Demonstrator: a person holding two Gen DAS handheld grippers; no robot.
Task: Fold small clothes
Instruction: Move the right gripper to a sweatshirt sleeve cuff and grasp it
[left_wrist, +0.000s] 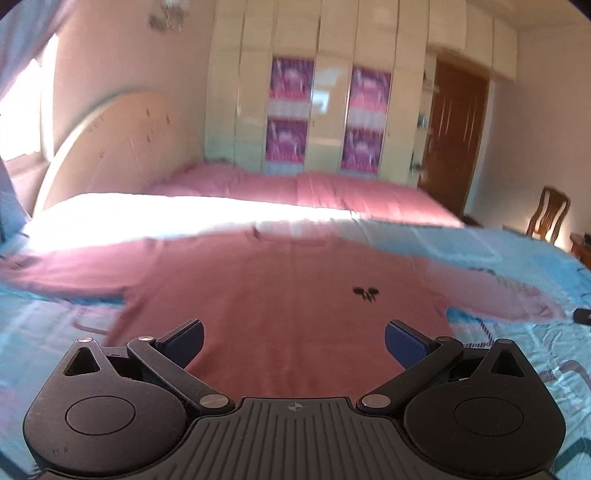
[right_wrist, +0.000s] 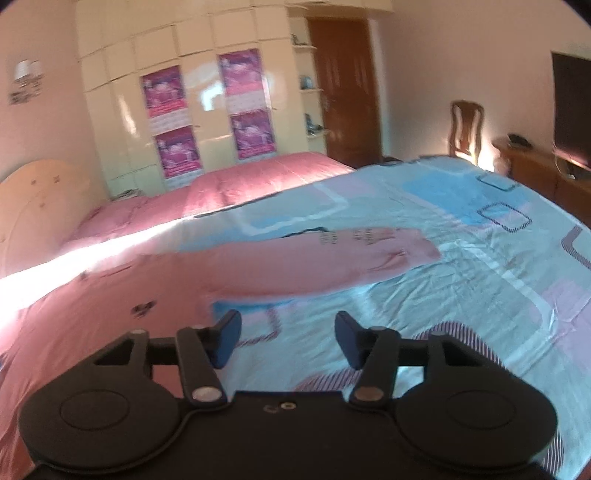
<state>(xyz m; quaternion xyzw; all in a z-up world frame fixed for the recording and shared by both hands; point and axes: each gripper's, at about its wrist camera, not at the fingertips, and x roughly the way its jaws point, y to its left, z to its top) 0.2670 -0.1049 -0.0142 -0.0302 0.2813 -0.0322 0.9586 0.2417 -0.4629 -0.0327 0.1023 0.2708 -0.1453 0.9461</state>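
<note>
Bedroom: cream wardrobe (left_wrist: 314, 110) with purple posters on the far wall, brown door (right_wrist: 343, 92) beside it, and a bed under a pale blue patterned sheet (right_wrist: 480, 277) as my work surface. A pink long-sleeved top (left_wrist: 288, 295) lies spread flat on the sheet, small dark motif on its chest, one sleeve (right_wrist: 332, 254) stretched out sideways toward the bed's foot. Both views are motion-blurred. My left gripper (left_wrist: 293, 341) hangs over the lower body of the top, jaws wide apart, nothing between them. My right gripper (right_wrist: 288, 343) sits over bare sheet just beside the garment's side edge, below that sleeve; jaws partway apart, empty, no cloth touching the pads. Judgement: folding has not begun; I am at the approach for the first grasp. Next move, as I read it, calls for lowering each gripper to an edge or sleeve and pinching only the top's fabric, not the sheet beneath, which could bunch up with it.
</note>
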